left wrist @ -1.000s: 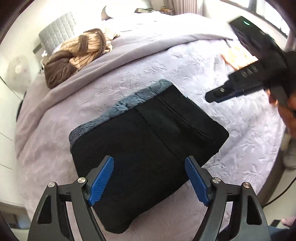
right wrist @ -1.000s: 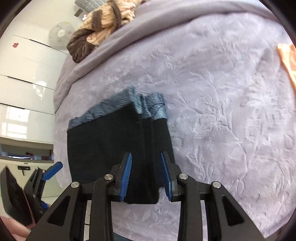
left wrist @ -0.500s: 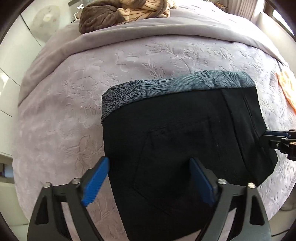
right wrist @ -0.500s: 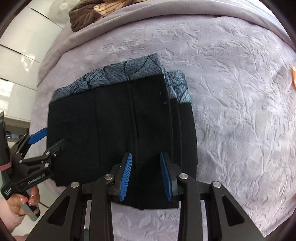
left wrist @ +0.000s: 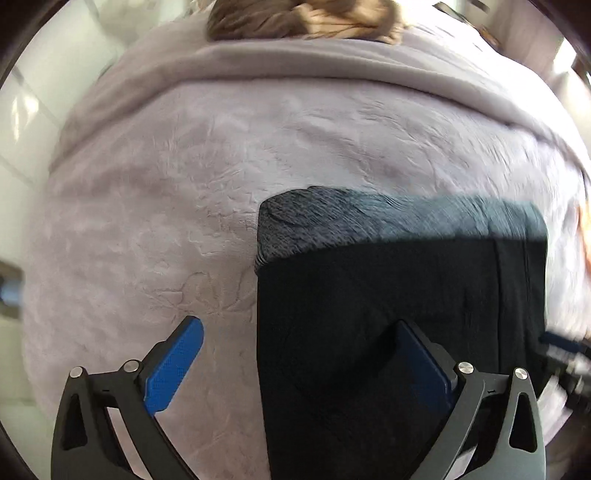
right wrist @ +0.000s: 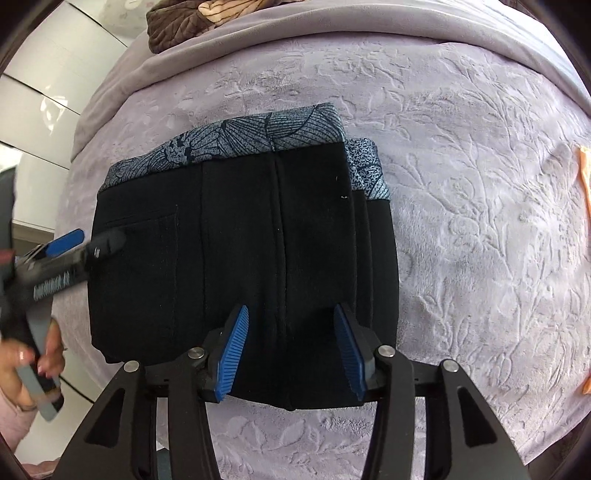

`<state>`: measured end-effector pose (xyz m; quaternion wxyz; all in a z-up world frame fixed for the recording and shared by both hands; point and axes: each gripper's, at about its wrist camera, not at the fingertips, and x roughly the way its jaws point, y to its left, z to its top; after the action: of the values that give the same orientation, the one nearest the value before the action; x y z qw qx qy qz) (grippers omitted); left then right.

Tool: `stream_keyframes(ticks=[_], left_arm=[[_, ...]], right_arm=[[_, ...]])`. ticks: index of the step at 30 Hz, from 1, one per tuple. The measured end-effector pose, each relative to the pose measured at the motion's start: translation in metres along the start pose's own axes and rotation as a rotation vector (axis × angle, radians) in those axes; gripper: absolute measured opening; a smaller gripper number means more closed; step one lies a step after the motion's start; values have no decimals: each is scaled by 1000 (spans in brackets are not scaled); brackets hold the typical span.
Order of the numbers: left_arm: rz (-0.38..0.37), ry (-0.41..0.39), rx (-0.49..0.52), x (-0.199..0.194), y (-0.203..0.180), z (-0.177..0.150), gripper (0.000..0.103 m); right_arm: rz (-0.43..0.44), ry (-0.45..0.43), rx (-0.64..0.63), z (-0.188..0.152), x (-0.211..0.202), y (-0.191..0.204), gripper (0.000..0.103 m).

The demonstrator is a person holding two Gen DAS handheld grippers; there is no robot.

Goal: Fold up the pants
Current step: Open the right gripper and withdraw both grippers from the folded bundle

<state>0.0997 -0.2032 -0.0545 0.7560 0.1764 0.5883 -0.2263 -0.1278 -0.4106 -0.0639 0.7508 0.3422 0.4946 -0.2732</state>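
1. Checking the left wrist view first: my left gripper (left wrist: 295, 363) stands wide, holding nothing. One finger hangs over the bedspread (left wrist: 155, 229), the other over the pants (left wrist: 402, 306), so it straddles the bundle's left edge. I cannot tell whether either finger touches. The view is blurred.

2. Same view: the pants lie folded into a compact black rectangle on the bed, patterned waistband (left wrist: 388, 221) at the far edge. A brown garment (left wrist: 295, 18) sits well apart at the head of the bed.

3. Turning to the right wrist view: my right gripper (right wrist: 291, 354) is part open around the near edge of the pants (right wrist: 240, 251). Cloth lies between the fingers; I cannot tell whether they pinch it.

4. Same view: the stacked layers are staggered at the right side.

5. Risk, in my judgement: closing or lifting either gripper now could catch only the top layer and drag the stack apart. The plush bedspread could snag a finger.
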Motion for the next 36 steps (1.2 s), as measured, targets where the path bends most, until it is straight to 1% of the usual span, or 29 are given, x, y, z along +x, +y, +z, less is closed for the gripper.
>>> stream_keyframes(ticks=[1,3,5,7,9,11,14,16,25,36], left_arm=[[-21,31,-20,6,4,3,103],[-33,35,-25,3,6,2,103],[0,24,12,-5,2,-3,103],[29,40,48,-10,-2,-11,103],[21,67,53,-14,-4,-17,103],[-3,93,44,-18,-4,-24,103],[-38,121,27,-23,-3,-32,103],[-48,136,23,-25,-3,-37,103],[-31,148,52,-32,-14,-45,103],[-22,168,47,-25,-15,-40,103]], right_arm=[[0,-1,-2,1,0,1,54],[0,4,-5,-2,-2,3,58],[5,5,3,-3,-4,5,65],[13,4,15,-7,-8,4,69],[19,3,31,-11,-11,2,73],[28,5,53,-17,-16,-2,79],[42,7,91,-27,-21,-8,81],[47,13,117,-35,-24,-12,82],[60,25,169,-58,-28,-27,83],[73,39,190,-54,-26,-43,84]])
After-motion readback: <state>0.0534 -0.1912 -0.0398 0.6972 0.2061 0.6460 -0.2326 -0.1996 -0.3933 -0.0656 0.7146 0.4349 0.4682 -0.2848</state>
